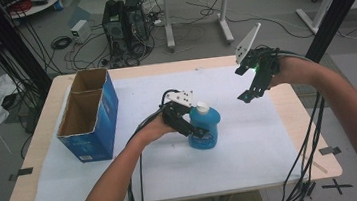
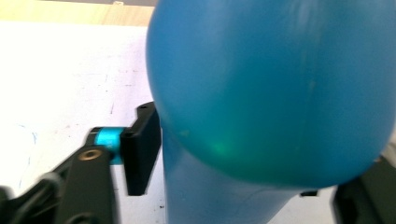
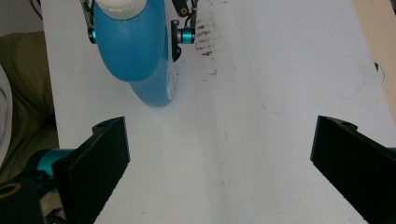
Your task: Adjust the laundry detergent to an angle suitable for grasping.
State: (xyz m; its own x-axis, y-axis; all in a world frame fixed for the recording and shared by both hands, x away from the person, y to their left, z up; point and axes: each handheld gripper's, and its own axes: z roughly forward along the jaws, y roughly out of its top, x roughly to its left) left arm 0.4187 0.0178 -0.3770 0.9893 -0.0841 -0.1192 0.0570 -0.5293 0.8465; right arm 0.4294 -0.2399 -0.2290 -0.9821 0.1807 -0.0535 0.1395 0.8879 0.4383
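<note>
- Closest to the camera on my left claw (image 2: 247, 172) is the blue, rounded plastic bottle (image 2: 271, 93); it bulges between my two black jaws, with one jaw at each side of its body.
- My left pad (image 2: 142, 149) stands right at the bottle's flank. I cannot tell if it presses on the plastic or only lies beside it, so I do not say that this claw grips.
- From the high view, the bottle (image 1: 204, 128) stands upright on the white paper sheet (image 1: 251, 143) that covers the light wooden table (image 1: 323, 160), near the middle. Its white cap (image 1: 202, 108) is on top, so its long axis runs straight up.
- My left claw (image 1: 195, 129) comes to the bottle from the side, low on its body. This hand is clearly the nearer one.
- My right claw (image 1: 249, 95) hangs in the air, well apart from the bottle, to the right of it, beyond it and higher, and it points down towards it.
- My right jaws stand wide with nothing between them. In the right gripper view the bottle (image 3: 135, 46) lies ahead and to the left of their gap (image 3: 219, 140), not in line with it.
- I judge that the right claw must shift to that side before it can reach the cap (image 3: 119, 5).
- At the left of the table stands an open blue cardboard box (image 1: 106, 123), well apart from the bottle.
</note>
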